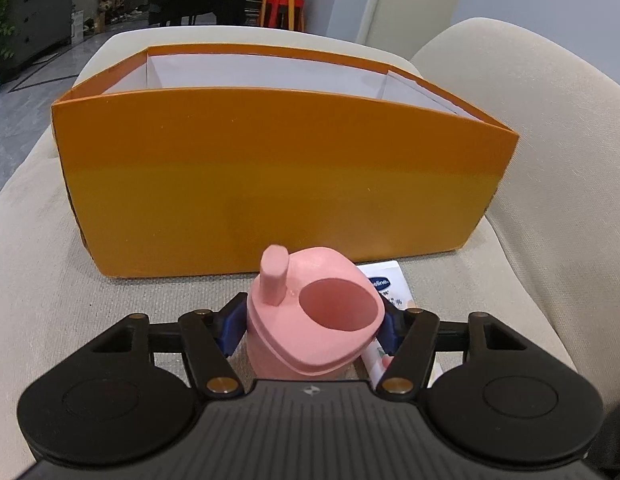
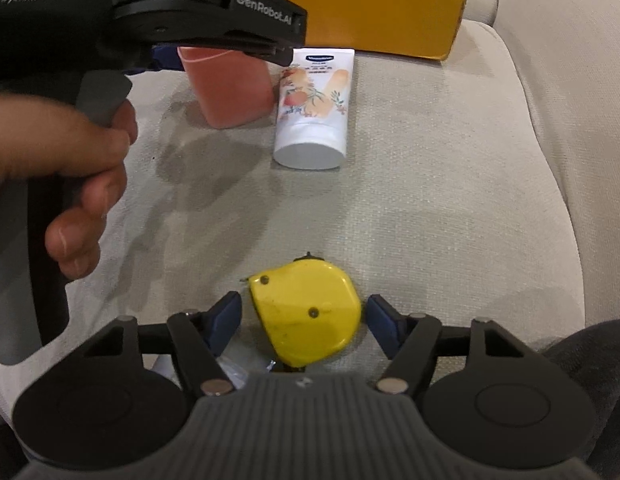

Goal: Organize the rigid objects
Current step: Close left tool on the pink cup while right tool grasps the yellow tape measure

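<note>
My left gripper (image 1: 310, 326) is shut on a pink cup with a spout lid (image 1: 315, 320), upright just above the beige sofa seat, in front of the orange box (image 1: 270, 184). In the right wrist view the same cup (image 2: 230, 84) hangs from the left gripper (image 2: 214, 52). A white lotion tube (image 2: 313, 108) lies beside it, also partly seen in the left wrist view (image 1: 385, 284). My right gripper (image 2: 304, 318) is open, its blue pads on either side of a yellow tape measure (image 2: 308, 312) lying on the seat, with small gaps.
The orange box is open-topped with white inner walls (image 1: 270, 72) and stands at the back of the seat. The sofa backrest (image 1: 549, 140) rises at the right. A hand (image 2: 70, 176) holds the left gripper's handle. Crumpled clear plastic (image 2: 230, 372) lies under my right gripper.
</note>
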### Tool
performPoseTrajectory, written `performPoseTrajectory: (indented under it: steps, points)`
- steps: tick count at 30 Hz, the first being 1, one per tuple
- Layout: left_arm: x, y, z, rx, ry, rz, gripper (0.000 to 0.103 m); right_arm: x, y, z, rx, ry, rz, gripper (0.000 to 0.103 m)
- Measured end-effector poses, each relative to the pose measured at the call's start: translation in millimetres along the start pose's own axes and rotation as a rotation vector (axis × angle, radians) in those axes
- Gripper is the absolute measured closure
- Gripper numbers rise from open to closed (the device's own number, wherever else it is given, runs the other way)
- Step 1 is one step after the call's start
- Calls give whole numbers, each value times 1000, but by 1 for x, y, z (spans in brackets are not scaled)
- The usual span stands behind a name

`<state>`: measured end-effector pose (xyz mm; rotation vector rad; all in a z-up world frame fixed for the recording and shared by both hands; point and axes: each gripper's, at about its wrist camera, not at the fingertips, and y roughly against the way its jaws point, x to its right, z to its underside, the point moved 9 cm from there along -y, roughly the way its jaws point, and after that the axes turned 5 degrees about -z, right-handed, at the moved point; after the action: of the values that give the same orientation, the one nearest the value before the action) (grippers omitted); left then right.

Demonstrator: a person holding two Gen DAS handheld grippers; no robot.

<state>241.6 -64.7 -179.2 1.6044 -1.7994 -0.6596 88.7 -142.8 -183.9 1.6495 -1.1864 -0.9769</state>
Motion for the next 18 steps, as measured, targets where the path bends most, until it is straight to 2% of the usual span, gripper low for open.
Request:
performPoseTrajectory:
  steps: [3,12,18]
  points:
    - [-2,7,2,11,-23,0,33,2,1,-1,1,-11,-14,46]
    - [-19,38,13,21,-85,2,34,7,6,-4,27,-42,-32,47]
    - [-37,56,20,27,-59,9,34,8,9,-5,38,-69,-45,47]
